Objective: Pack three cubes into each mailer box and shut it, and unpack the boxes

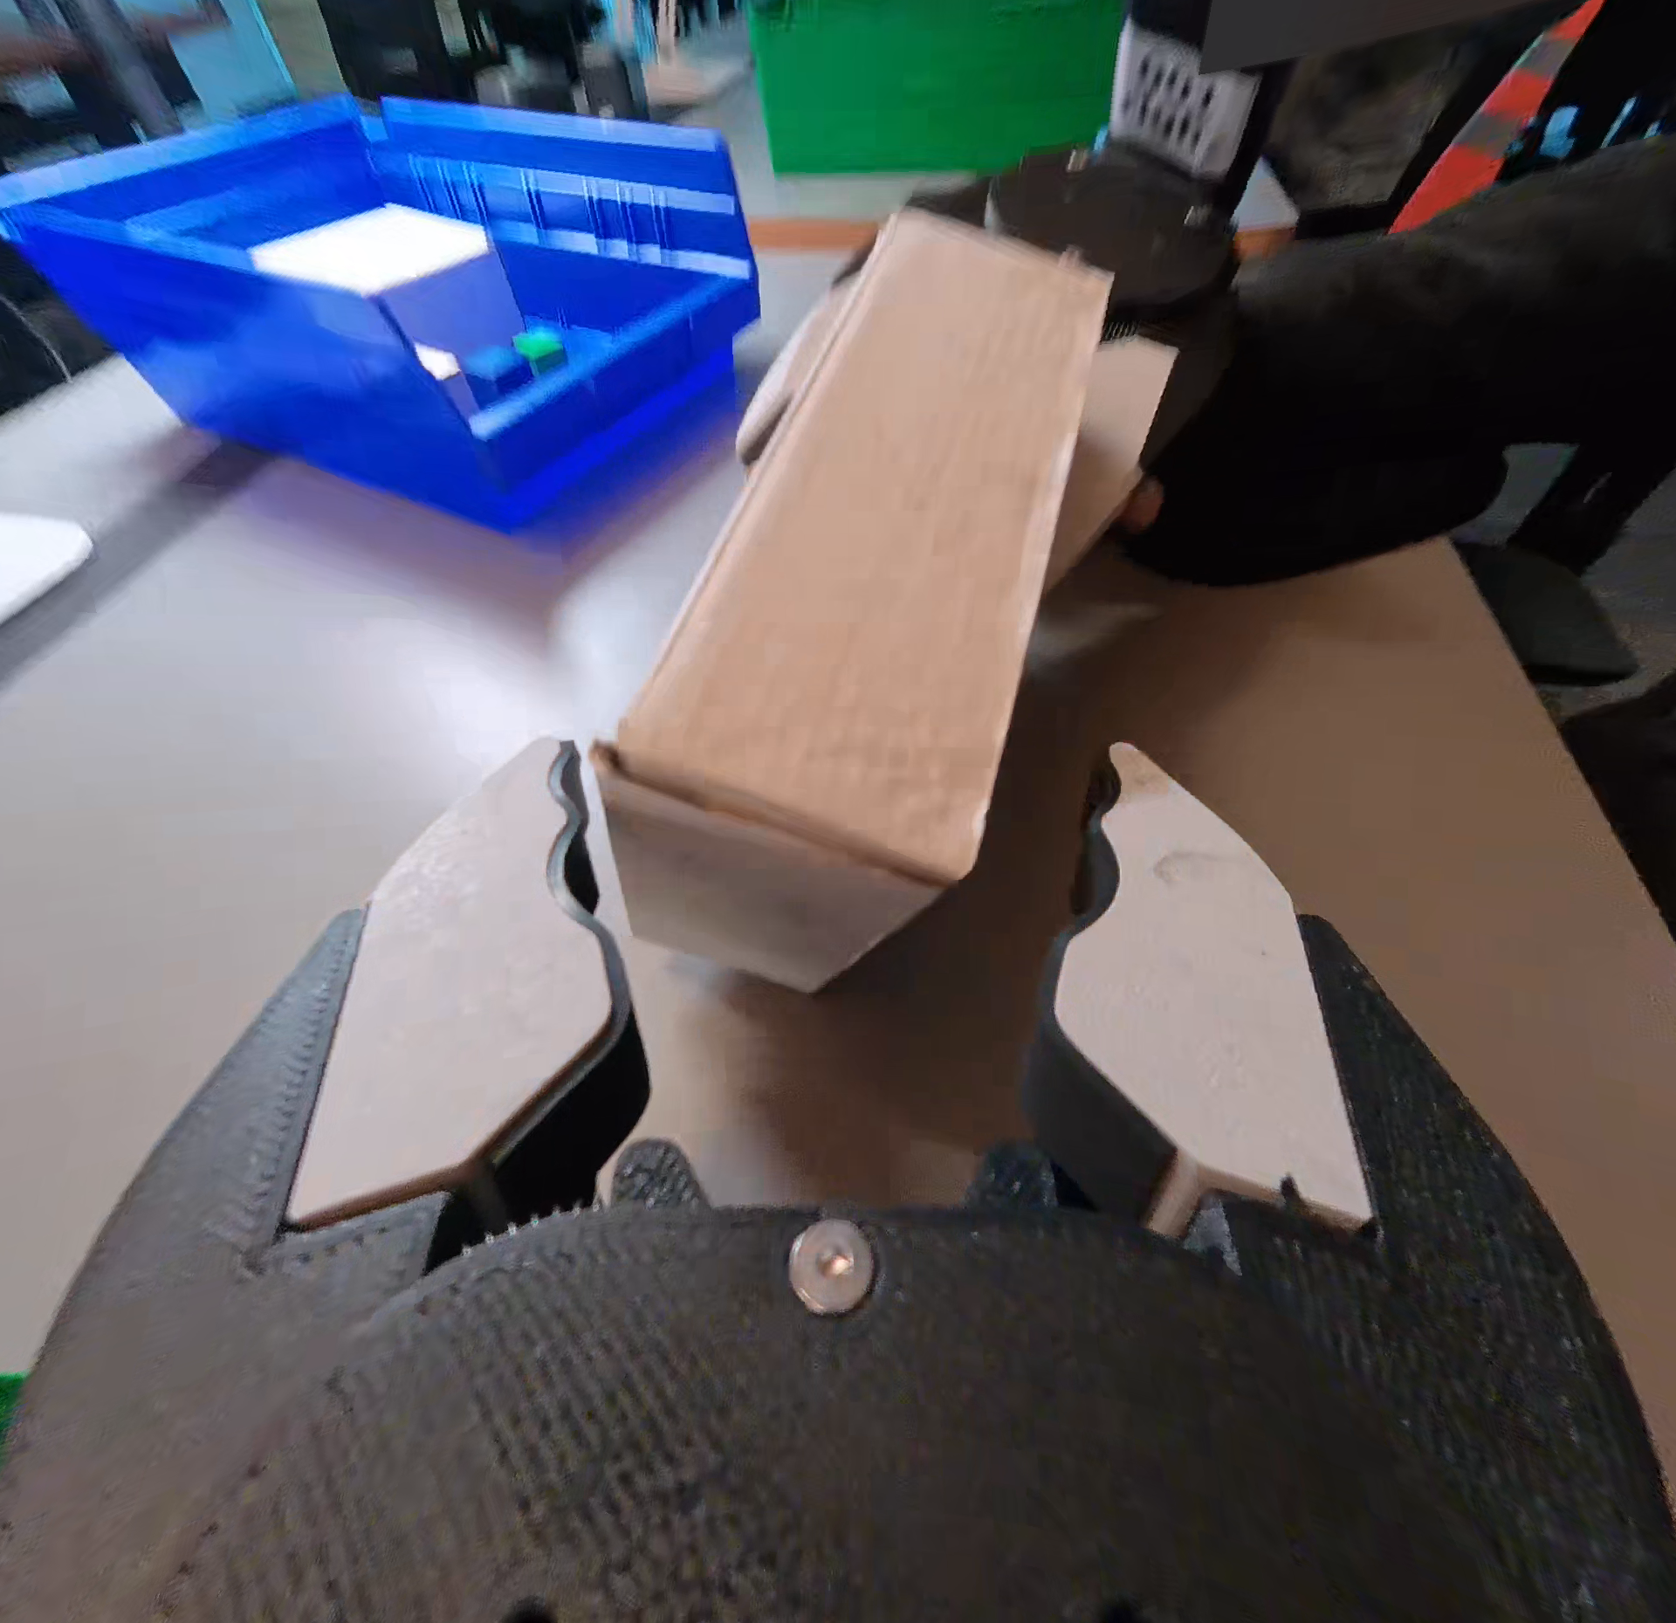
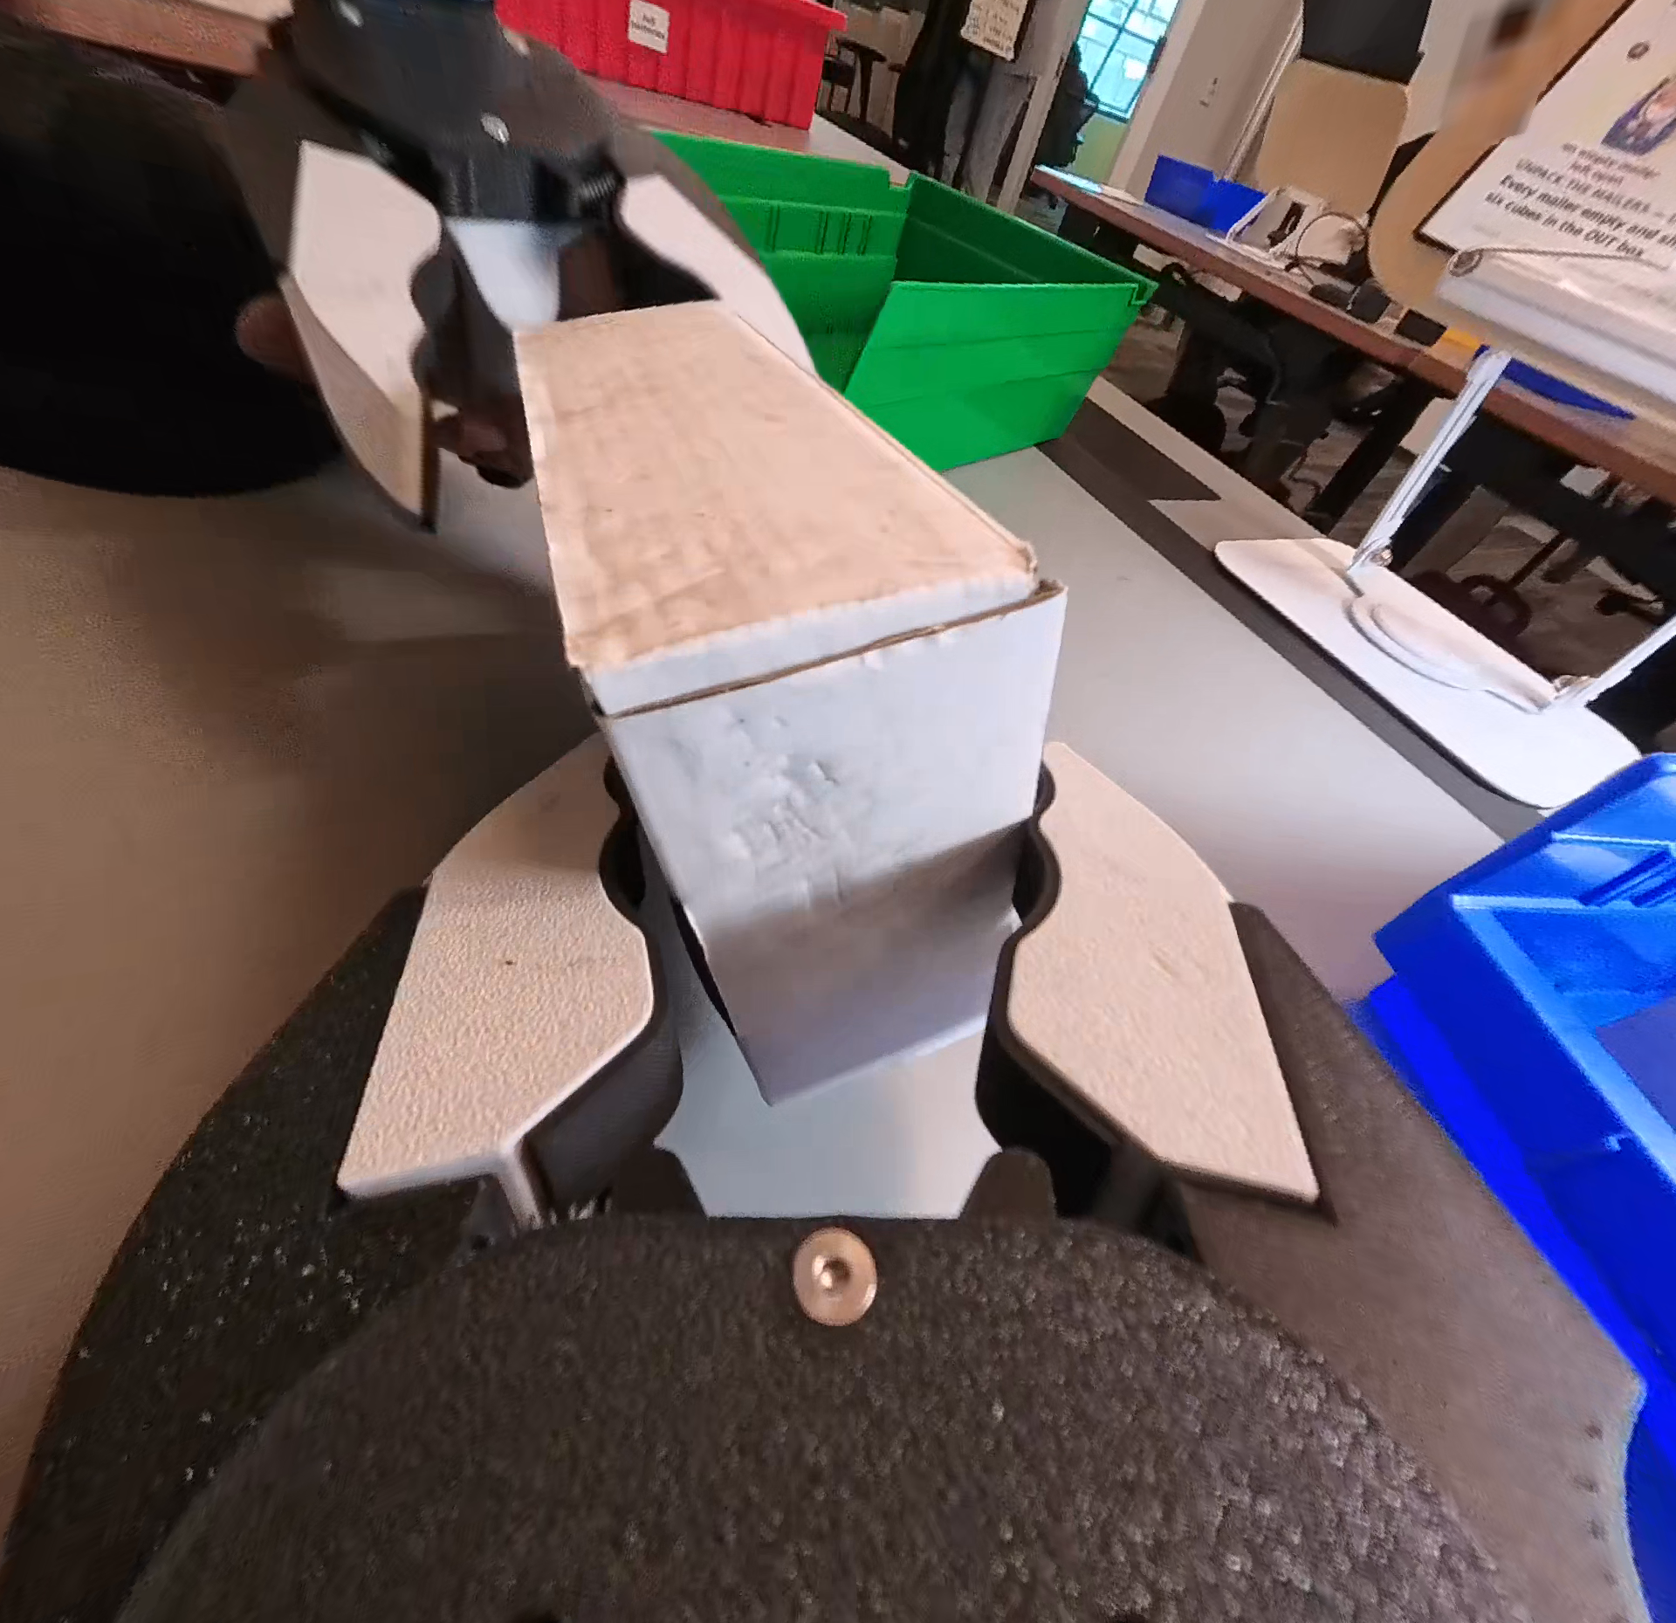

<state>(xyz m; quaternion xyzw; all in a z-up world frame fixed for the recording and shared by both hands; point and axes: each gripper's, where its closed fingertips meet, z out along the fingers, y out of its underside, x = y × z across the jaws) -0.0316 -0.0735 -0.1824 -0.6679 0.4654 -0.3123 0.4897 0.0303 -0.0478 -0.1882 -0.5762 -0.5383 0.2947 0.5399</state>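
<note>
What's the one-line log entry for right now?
mailer box: shut, tilted off table | right gripper: clamped on near end | left gripper: open at other end | blue bin: cubes inside

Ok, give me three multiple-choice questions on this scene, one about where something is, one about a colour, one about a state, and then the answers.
1. Where do the small cubes lie?
A. In the blue bin
B. On the closed mailer box
C. Between the fingers of the left claw

2. What colour is the bin beyond the box in the right wrist view?
A. Yellow
B. Green
C. White

3. What is the right claw doing?
A. Hanging open over a bin
B. Gripping one end of the box
C. Holding a cube

Answers:
1. A, a blue and a green cube sit inside the blue bin.
2. B, its walls are plainly green.
3. B, its fingers press on both sides of the box end, while the left claw stands open at the other end.
</note>
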